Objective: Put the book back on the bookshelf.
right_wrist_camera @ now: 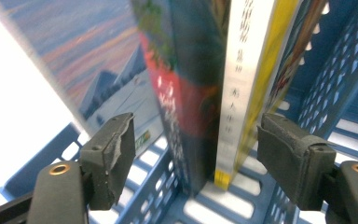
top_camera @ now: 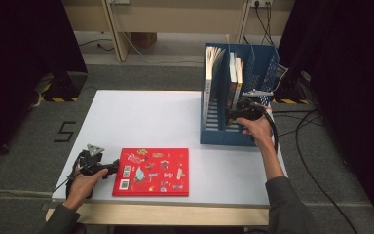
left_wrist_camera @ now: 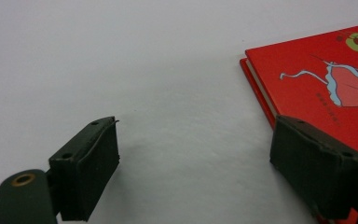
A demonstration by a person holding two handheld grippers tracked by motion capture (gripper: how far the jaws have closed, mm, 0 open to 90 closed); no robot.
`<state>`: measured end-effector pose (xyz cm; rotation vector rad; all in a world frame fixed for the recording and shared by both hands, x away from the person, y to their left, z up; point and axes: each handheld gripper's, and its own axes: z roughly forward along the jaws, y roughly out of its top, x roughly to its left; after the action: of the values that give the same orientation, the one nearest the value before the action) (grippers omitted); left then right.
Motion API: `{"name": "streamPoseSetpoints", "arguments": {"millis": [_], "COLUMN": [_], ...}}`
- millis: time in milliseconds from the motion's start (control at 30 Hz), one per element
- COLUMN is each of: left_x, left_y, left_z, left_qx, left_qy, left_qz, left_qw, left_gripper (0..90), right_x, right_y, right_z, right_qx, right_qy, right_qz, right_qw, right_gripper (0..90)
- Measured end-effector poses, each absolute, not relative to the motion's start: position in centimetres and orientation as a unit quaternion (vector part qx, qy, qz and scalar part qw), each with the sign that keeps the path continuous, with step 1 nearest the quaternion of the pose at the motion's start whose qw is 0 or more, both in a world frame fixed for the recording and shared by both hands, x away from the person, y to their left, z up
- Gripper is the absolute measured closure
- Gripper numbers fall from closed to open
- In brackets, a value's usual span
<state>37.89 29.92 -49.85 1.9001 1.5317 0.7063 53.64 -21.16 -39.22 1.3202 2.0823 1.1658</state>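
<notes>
A red picture book [top_camera: 151, 171] lies flat near the front edge of the white table [top_camera: 141, 117]. My left gripper [top_camera: 111, 168] rests at the book's left edge with its jaws open. In the left gripper view [left_wrist_camera: 196, 140] one jaw stands over bare table and the other over the red cover's [left_wrist_camera: 321, 79] edge. My right gripper [top_camera: 234, 115] is at the front of the blue file rack [top_camera: 224, 135]. Its jaws stand open [right_wrist_camera: 196, 140] on either side of two upright books, a dark one [right_wrist_camera: 186, 107] and a white-and-yellow one [right_wrist_camera: 249, 93]. The pads do not touch them.
Another book [top_camera: 213, 63] with a sky cover [right_wrist_camera: 65, 56] stands in the rack's left slot. The rack's right slot [top_camera: 263, 68] has perforated walls. Cables [top_camera: 311, 146] lie on the floor right of the table. Bare tabletop stretches between the rack and the red book.
</notes>
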Motion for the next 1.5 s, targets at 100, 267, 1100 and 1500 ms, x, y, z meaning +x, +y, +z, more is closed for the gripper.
{"name": "streamPoseSetpoints", "arguments": {"millis": [100,267,1100,1500], "left_x": [37.9,37.9,37.9,37.9], "left_y": [29.9,29.9,30.0,30.0], "left_z": [-49.9,-49.9,-49.8,-49.7], "left_qx": [0.714,0.714,0.714,0.715], "left_qy": [0.577,0.576,0.577,0.576], "left_qz": [0.265,0.266,0.264,0.262], "left_qw": [0.297,0.297,0.297,0.296], "left_gripper": [14.7,14.8,14.9,15.0], "right_x": [54.4,54.8,49.2,46.0], "right_y": [-20.8,-19.7,-20.2,-19.1], "right_z": [-39.3,-39.6,-39.0,-40.4], "right_qx": [0.489,0.484,0.482,0.47], "right_qy": [0.735,0.738,0.727,0.728], "right_qz": [0.425,0.429,0.448,0.464], "right_qw": [0.198,0.191,0.196,0.182], "right_gripper": [26.7,26.1,26.6,24.1]}}
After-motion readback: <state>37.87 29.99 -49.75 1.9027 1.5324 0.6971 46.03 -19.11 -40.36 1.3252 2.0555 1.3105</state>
